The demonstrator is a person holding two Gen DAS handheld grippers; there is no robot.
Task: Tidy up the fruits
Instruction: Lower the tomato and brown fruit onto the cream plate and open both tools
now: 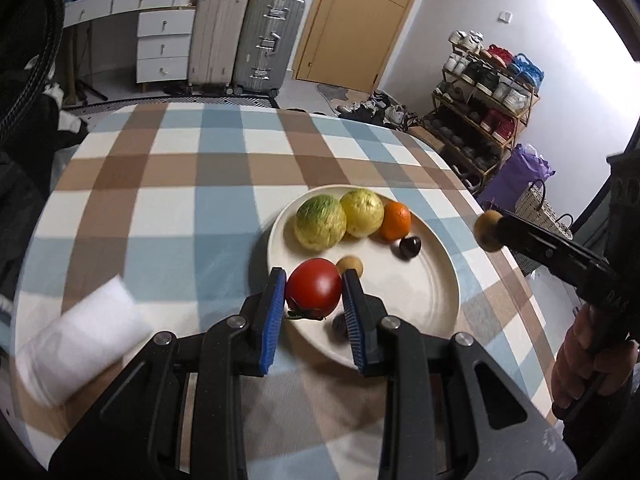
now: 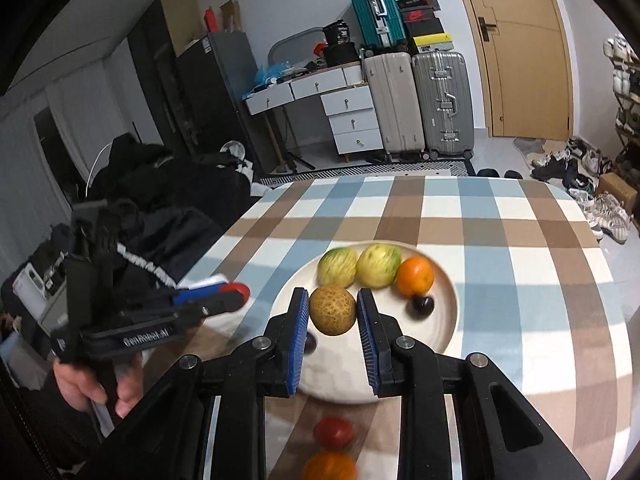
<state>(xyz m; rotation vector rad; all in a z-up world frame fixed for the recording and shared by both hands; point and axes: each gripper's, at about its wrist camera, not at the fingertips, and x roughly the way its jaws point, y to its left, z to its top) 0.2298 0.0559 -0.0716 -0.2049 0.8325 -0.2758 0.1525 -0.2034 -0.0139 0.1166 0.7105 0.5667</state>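
Left hand-held gripper (image 1: 314,286) pinches tomato (image 1: 313,288); right (image 2: 333,312) pinches brown fruit (image 2: 333,310); plate (image 1: 424,292): five fruits.

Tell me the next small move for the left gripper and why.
Probably lower the left gripper a little and open it over the plate. It is shut on the tomato, which hangs above the plate's near rim, where bare plate shows beside the small tan fruit.

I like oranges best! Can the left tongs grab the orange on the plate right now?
Probably not yet. The left tongs are shut on the red tomato, so they are full. The orange lies uncovered on the plate; once the tomato is set down, it looks reachable.
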